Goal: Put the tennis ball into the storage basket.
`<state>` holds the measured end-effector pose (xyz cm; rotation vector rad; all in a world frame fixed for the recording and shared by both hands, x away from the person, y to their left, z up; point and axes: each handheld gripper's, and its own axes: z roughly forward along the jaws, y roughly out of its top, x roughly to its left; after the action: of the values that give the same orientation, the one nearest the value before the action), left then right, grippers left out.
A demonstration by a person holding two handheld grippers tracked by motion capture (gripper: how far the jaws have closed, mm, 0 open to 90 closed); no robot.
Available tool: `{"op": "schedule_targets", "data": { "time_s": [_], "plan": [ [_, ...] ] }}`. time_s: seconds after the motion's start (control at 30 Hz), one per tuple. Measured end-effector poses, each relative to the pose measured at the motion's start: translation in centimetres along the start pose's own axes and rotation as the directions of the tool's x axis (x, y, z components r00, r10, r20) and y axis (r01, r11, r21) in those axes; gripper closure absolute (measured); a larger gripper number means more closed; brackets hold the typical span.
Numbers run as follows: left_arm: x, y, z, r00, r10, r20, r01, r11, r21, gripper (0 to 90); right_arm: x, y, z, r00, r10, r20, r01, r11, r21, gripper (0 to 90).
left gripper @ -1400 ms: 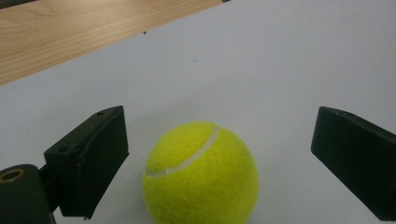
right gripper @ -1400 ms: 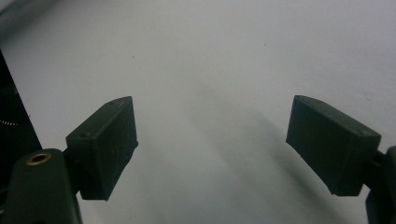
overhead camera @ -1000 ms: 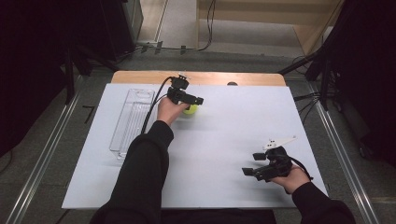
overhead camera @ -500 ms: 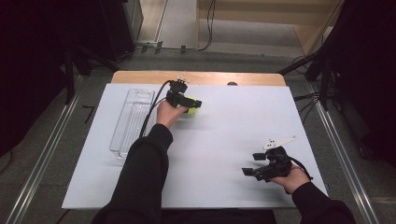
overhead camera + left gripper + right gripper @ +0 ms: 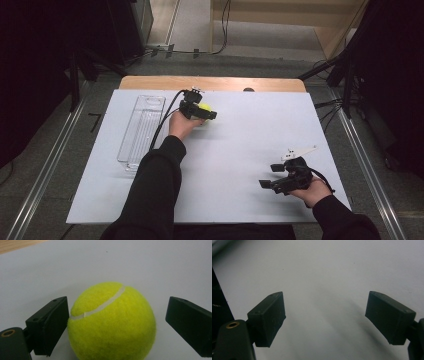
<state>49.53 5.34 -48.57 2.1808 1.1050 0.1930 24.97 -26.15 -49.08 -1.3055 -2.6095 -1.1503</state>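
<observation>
yellow felt tennis ball [image 5: 111, 321] | sits between spread jaws of left gripper [image 5: 117, 322] (one jaw touching) | right gripper [image 5: 332, 320] released, well apart on white worktop [image 5: 240, 150]

Tennis ball [image 5: 111, 322]: underside cut off by bottom edge in left gripper view; mostly hidden behind left tongs [image 5: 205, 113] from above. Small dark object [image 5: 248, 90] at counter's [image 5: 250, 135] far edge, too small to identify. Right tongs' [image 5: 325, 317] right jaw clipped at frame edge.
</observation>
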Motion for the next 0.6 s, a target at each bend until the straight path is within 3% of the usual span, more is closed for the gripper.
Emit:
{"op": "schedule_targets", "data": {
  "time_s": [0.2,0.33,0.53,0.6],
  "plan": [
    [0.0,-0.3,0.4,0.9999,-0.009,-0.008,0.010,1.0000,0.002,6.8,0.0,0.0,0.0,1.0000,0.000,-0.001,0.000,1.000,0.001,14.2],
    [-0.1,-0.6,0.5,0.9995,0.011,-0.031,-0.010,0.9999,0.008,7.0,0.0,0.0,0.0,1.0000,-0.001,-0.001,0.001,1.000,0.001,14.2],
    [0.1,-1.0,0.7,0.9987,0.013,-0.050,-0.013,0.9999,0.007,15.7,0.0,0.0,0.0,1.0000,0.000,0.000,0.000,1.000,0.002,14.2],
    [-0.1,-1.2,0.7,0.9974,0.034,-0.063,-0.033,0.9994,0.013,18.9,0.0,0.0,0.0,1.0000,0.000,-0.001,0.000,1.000,0.002,14.2]
  ]
}}
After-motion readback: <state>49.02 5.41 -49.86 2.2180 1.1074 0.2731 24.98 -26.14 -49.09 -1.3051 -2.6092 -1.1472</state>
